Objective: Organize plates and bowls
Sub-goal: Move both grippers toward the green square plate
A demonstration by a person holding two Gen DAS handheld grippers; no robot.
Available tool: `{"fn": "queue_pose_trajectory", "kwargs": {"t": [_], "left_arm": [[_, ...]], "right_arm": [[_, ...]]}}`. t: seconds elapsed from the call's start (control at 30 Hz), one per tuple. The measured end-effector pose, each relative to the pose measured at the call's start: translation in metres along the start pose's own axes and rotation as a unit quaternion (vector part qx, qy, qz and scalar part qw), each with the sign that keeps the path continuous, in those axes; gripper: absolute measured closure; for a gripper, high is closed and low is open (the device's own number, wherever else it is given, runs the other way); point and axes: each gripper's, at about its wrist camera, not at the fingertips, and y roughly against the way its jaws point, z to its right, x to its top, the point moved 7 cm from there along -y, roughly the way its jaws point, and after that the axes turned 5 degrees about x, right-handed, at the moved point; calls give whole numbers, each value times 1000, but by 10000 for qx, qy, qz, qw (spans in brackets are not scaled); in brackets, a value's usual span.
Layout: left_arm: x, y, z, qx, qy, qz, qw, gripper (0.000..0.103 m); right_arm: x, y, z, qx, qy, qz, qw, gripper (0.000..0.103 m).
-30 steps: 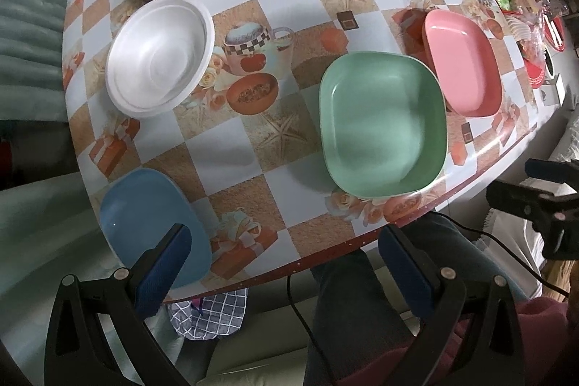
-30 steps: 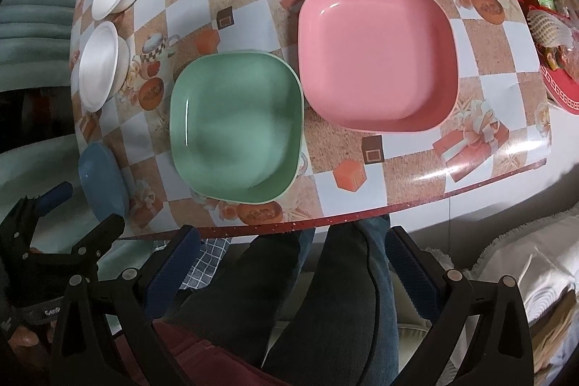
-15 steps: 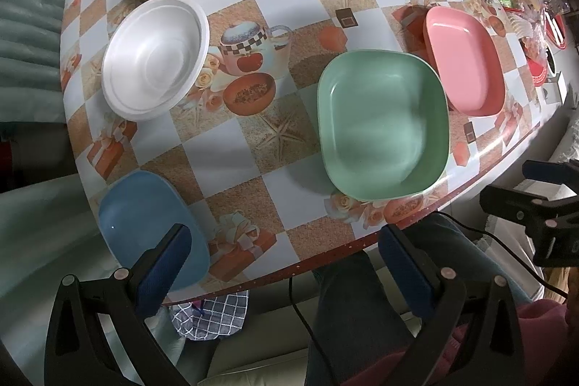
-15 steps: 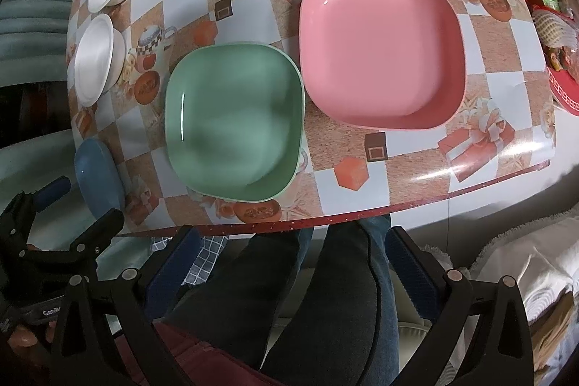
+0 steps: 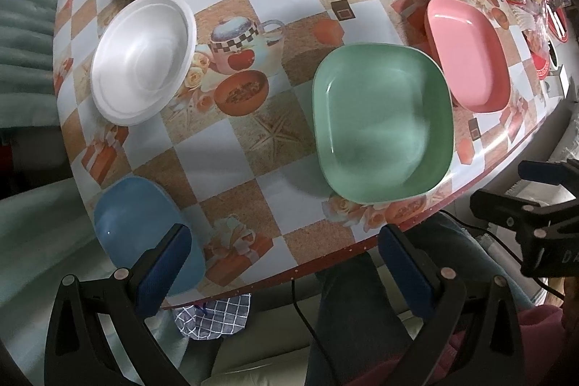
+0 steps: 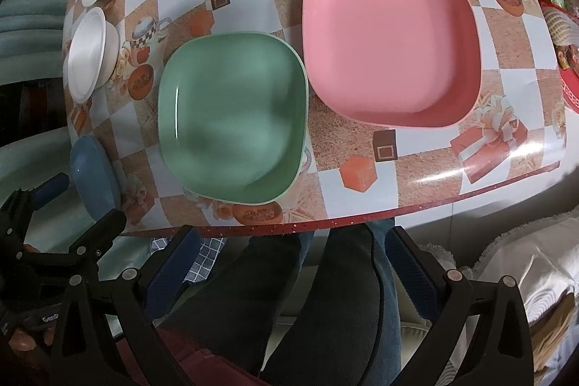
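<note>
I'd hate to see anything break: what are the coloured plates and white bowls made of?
Green plate and pink plate: probably plastic, smooth, glossy highlights along the rims. White bowls: likely foam or moulded paper, matte, thin rolled rims. Cannot be certain.

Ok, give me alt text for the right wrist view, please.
A square green plastic plate and a square pink plastic plate sit side by side on a checkered tablecloth, nothing stacked. The right gripper hovers off the table edge, jaws open and empty.
</note>
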Motion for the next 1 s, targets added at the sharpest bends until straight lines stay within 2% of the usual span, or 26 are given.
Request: {"fn": "queue_pose_trajectory", "kwargs": {"t": [0.2,0.4,0.57,0.63,0.87,1.0], "left_arm": [[3,-6,-1,257,-16,-98,9996,0],[7,-12,1,341,-14,-126,9993,0],[11,-16,2,343,10,-74,9994,0],[14,-19,5,238,42,-21,9997,0],[31,-36,7,434,-18,140,9990,0],[38,-43,13,377,-77,128,9992,0]], "right_arm": [[3,-10,2,99,-47,-36,9999,0],[7,-22,2,90,-53,-101,9999,0],[11,-25,4,135,-64,-55,9999,0],[15,-26,5,221,-90,2,9997,0],[32,-46,2,520,-223,76,9984,0],[49,-47,11,401,-313,215,9985,0]]}}
